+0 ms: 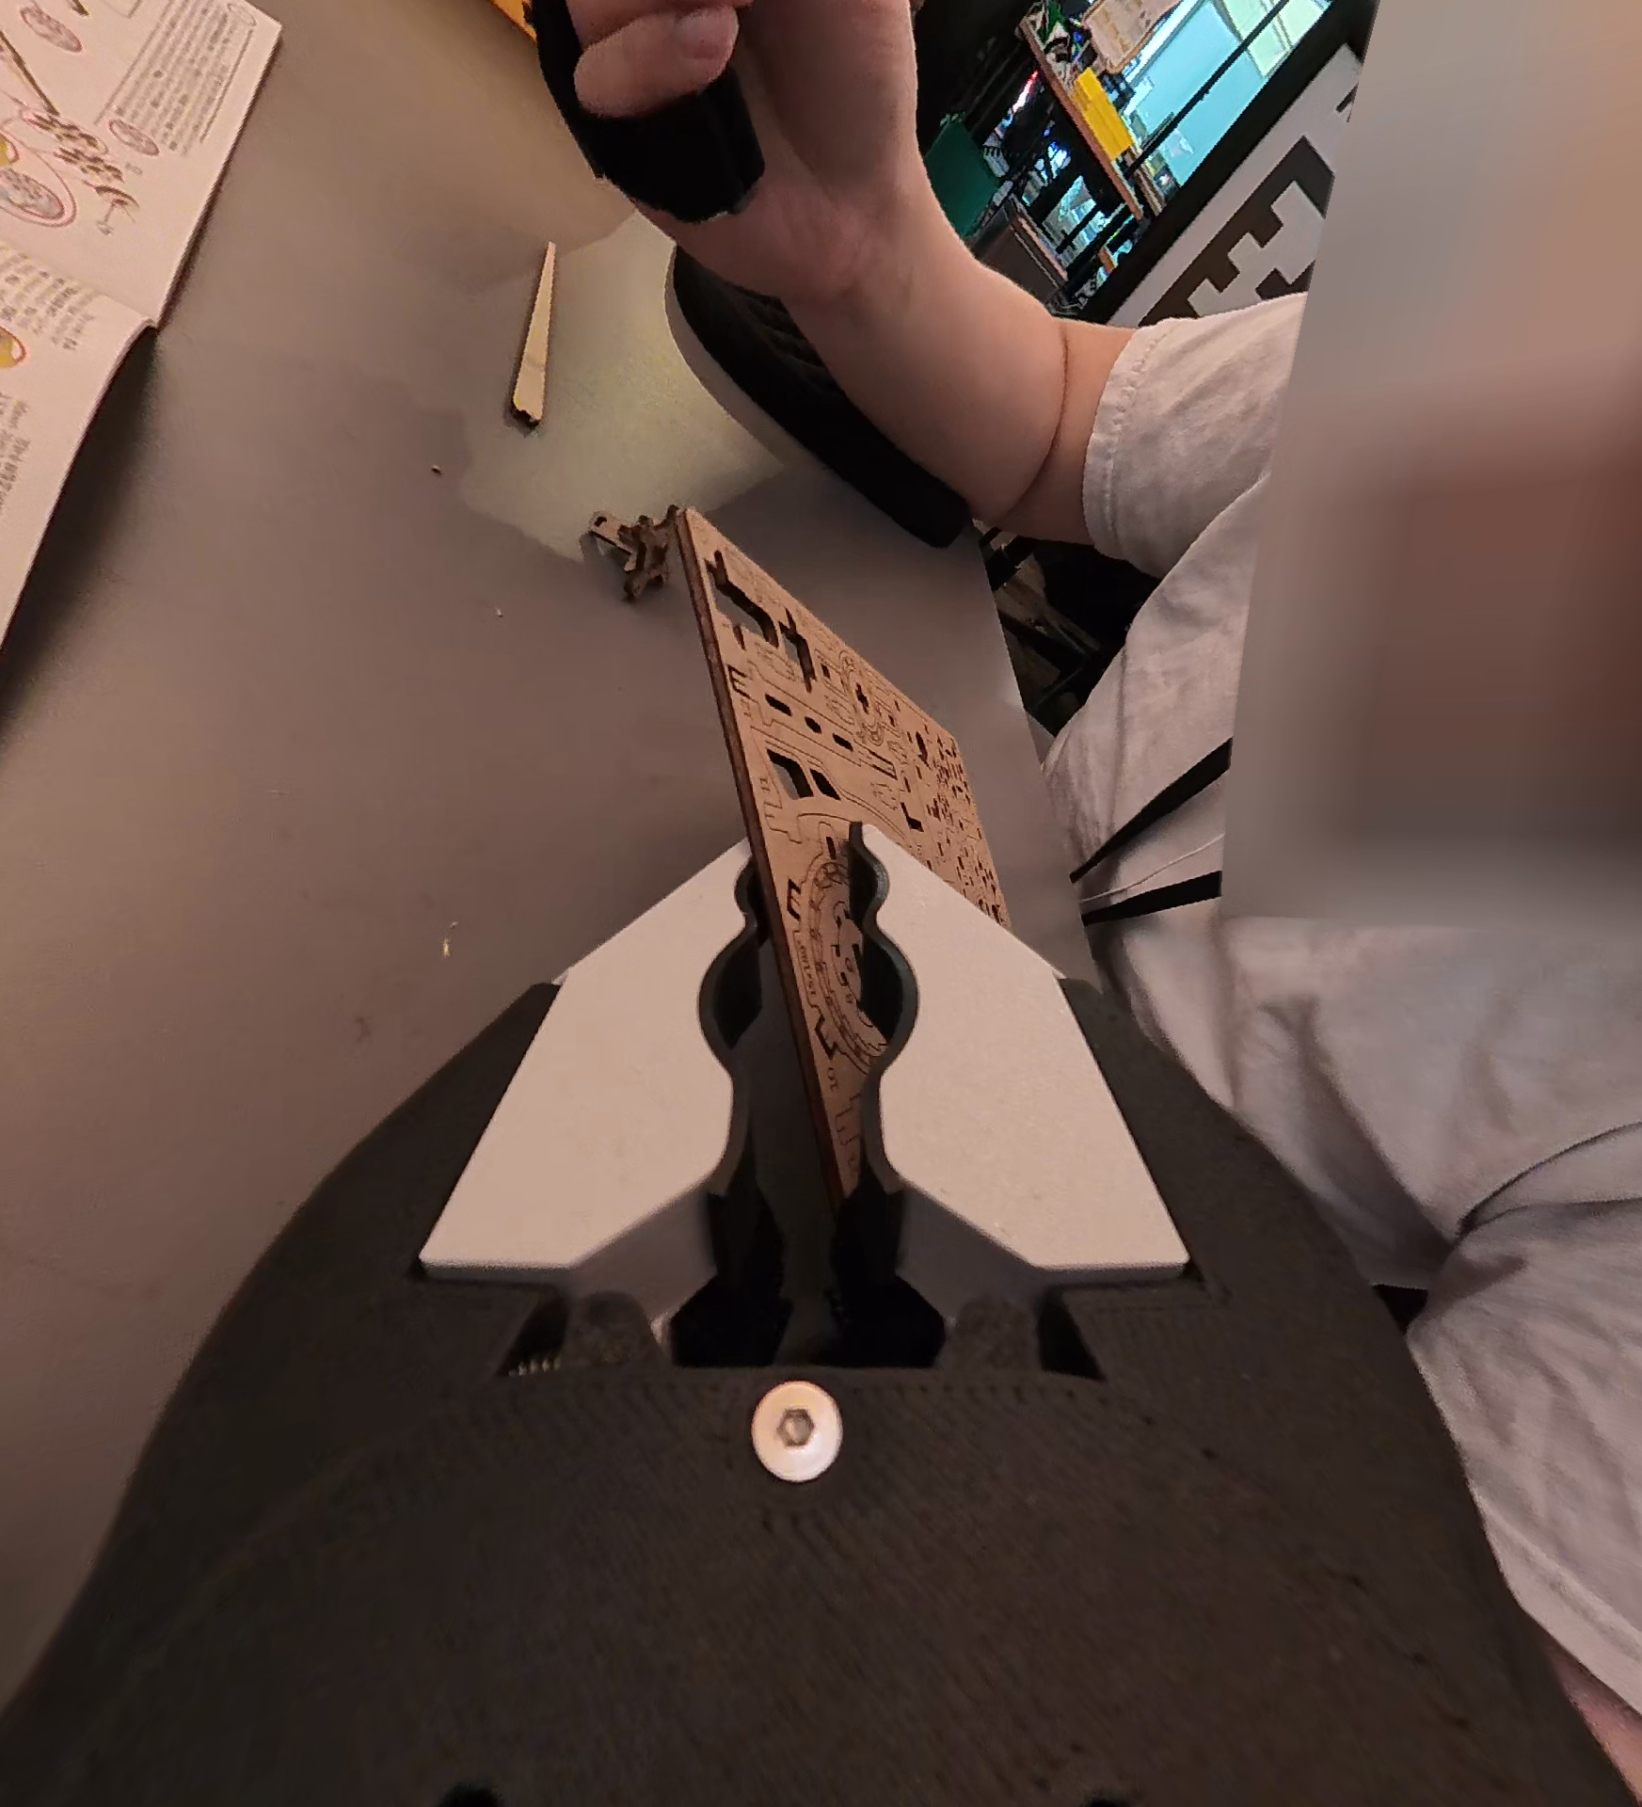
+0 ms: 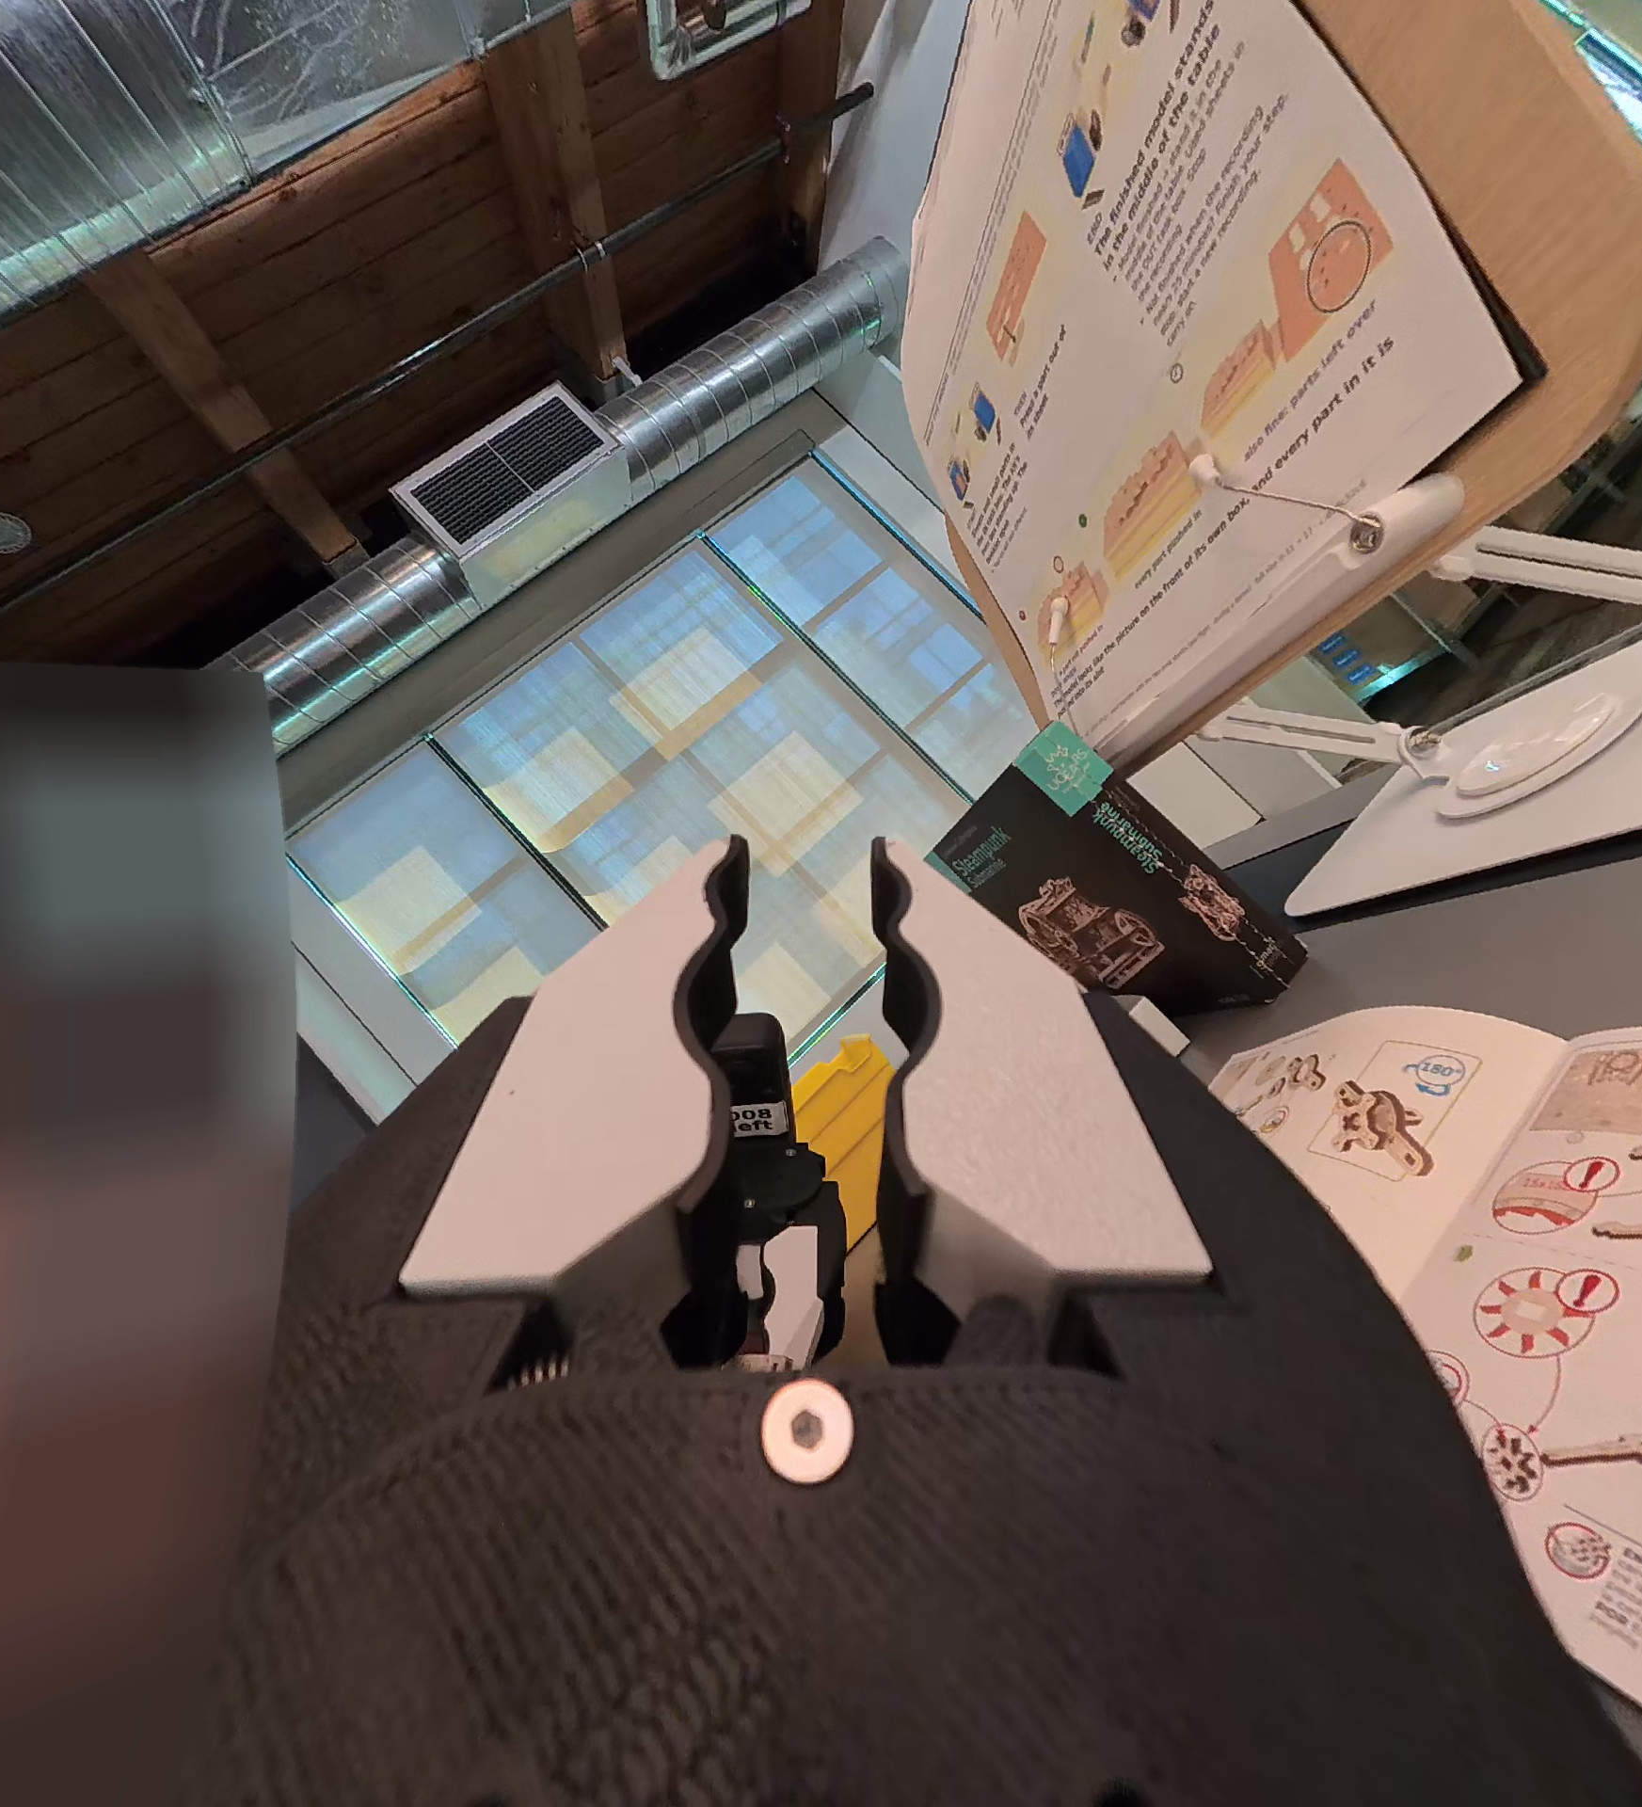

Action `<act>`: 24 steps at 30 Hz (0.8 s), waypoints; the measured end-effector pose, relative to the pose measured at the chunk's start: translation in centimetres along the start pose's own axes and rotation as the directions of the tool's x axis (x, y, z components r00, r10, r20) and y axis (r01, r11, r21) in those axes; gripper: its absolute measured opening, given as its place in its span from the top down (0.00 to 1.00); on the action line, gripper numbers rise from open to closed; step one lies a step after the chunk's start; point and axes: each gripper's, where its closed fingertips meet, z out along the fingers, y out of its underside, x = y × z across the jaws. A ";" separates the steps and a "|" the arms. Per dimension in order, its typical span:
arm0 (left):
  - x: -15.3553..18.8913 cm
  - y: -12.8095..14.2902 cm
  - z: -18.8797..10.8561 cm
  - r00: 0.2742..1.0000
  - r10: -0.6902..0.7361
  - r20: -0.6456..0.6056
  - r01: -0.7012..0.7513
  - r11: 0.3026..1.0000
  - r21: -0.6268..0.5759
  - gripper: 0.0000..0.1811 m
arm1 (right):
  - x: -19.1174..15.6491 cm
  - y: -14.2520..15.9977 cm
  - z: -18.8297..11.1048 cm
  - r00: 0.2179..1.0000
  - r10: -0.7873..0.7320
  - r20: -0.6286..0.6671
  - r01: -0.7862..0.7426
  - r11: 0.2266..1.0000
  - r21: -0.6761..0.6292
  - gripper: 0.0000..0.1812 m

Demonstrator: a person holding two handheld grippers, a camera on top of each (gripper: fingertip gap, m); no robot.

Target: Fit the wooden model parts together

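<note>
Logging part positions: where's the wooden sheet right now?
Left wrist view, centre: the wooden sheet stands on edge, clamped in the left gripper, above the grey table.

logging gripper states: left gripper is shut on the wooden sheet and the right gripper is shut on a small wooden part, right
Half right. The left gripper is shut on the wooden sheet, as the left wrist view shows. But the right gripper is open and holds nothing: in the right wrist view its fingers stand apart with only background between them.
</note>
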 end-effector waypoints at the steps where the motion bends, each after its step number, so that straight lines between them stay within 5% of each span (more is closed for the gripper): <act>1: 0.1 0.0 0.0 1.000 0.002 -0.002 -0.002 1.000 0.002 0.94 | 0.0 0.0 0.0 1.000 -0.004 0.000 0.004 1.000 -0.002 0.87; 24: -0.2 -0.3 -0.3 1.000 -0.017 0.007 0.017 1.000 0.027 0.94 | 0.3 1.4 0.4 0.986 -0.166 -0.024 0.163 0.983 -0.086 0.88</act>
